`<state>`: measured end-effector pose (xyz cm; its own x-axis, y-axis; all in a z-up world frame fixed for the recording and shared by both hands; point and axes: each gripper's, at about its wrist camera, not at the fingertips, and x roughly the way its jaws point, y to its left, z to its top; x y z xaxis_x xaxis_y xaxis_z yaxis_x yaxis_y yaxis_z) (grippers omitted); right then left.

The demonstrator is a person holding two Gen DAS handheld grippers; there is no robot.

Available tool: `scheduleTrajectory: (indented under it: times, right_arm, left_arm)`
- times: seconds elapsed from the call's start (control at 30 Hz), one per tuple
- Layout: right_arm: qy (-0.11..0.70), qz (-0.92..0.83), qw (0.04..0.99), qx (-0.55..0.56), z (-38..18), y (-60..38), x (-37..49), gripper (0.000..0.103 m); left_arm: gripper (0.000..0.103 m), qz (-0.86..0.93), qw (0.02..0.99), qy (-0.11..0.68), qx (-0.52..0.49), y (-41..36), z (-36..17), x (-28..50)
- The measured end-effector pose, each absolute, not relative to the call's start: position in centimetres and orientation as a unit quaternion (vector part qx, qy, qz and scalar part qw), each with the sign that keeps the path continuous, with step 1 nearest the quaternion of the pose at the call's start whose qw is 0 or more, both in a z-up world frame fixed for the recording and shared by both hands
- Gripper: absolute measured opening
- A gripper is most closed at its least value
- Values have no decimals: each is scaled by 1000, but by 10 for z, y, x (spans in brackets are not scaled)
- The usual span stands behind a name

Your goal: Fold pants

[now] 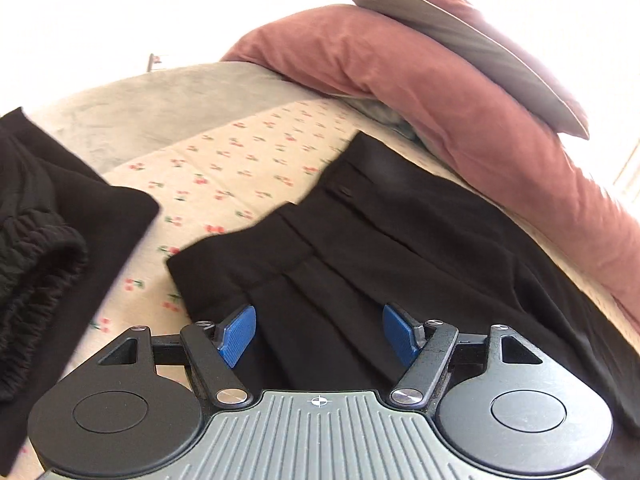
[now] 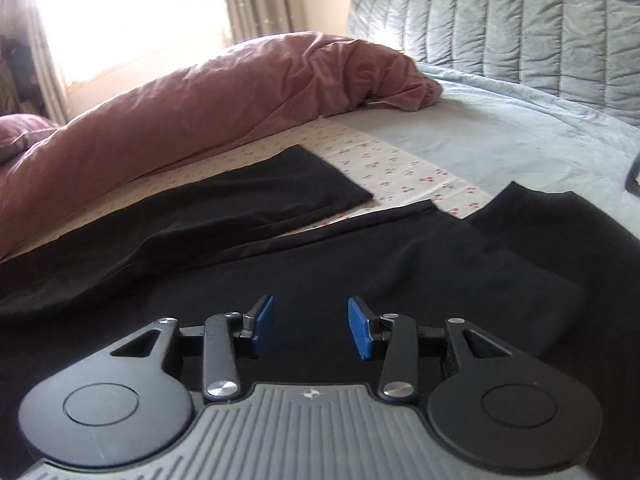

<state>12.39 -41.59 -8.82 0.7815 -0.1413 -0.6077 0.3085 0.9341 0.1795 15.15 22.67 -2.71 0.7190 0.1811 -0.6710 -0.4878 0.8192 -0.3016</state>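
Observation:
Black pleated pants (image 1: 360, 240) lie flat on the bed, waistband toward the far side in the left wrist view. My left gripper (image 1: 319, 334) is open just above the pleated front, holding nothing. In the right wrist view the pants' legs (image 2: 280, 200) stretch across the bed. My right gripper (image 2: 312, 328) is open, hovering over black cloth (image 2: 400, 248), empty.
A second black garment with an elastic waistband (image 1: 48, 248) lies at the left. A pink duvet (image 1: 460, 92) (image 2: 200, 100) is bunched along the far side. A cherry-print sheet (image 1: 224, 168) and a blue quilted cover (image 2: 500, 120) cover the bed. A quilted pillow (image 2: 500, 20) stands behind.

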Motion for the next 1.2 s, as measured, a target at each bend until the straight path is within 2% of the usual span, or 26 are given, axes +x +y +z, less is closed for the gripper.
scheduleTrajectory:
  times: [0.2, 0.27, 0.33, 0.47, 0.53, 0.57, 0.6, 0.63, 0.73, 0.97, 1.2]
  right_arm:
    - [340, -68, 935, 68, -102, -371, 140, 45]
    - [342, -66, 936, 49, -109, -365, 140, 52]
    - [336, -64, 939, 25, -111, -361, 138, 56]
    - [330, -62, 941, 39, -112, -363, 137, 58]
    - [325, -63, 943, 39, -113, -364, 136, 59]
    - [322, -64, 944, 34, -115, -362, 136, 59]
    - [320, -66, 944, 30, -115, -360, 136, 59]
    - [319, -69, 945, 25, -116, -357, 137, 60]
    - [316, -74, 946, 18, -118, -352, 137, 62]
    - [316, -86, 945, 23, -119, -355, 136, 72]
    - [315, -92, 944, 23, -120, -354, 136, 75]
  left_arm:
    - [71, 230, 866, 327, -300, 283, -44, 142]
    - [72, 210, 861, 342, -312, 287, -54, 146]
    - [74, 212, 870, 340, -288, 279, -54, 150]
    - [73, 219, 880, 346, -240, 262, -57, 159]
    - [69, 218, 885, 345, -223, 257, -58, 164]
    - [64, 222, 888, 344, -209, 254, -58, 166]
    - [45, 229, 890, 346, -189, 250, -58, 168]
    - [36, 236, 891, 348, -170, 247, -57, 170]
    - [24, 233, 897, 343, -151, 246, -55, 168]
    - [18, 244, 911, 318, -101, 232, -43, 159]
    - [17, 238, 917, 308, -86, 240, -35, 145]
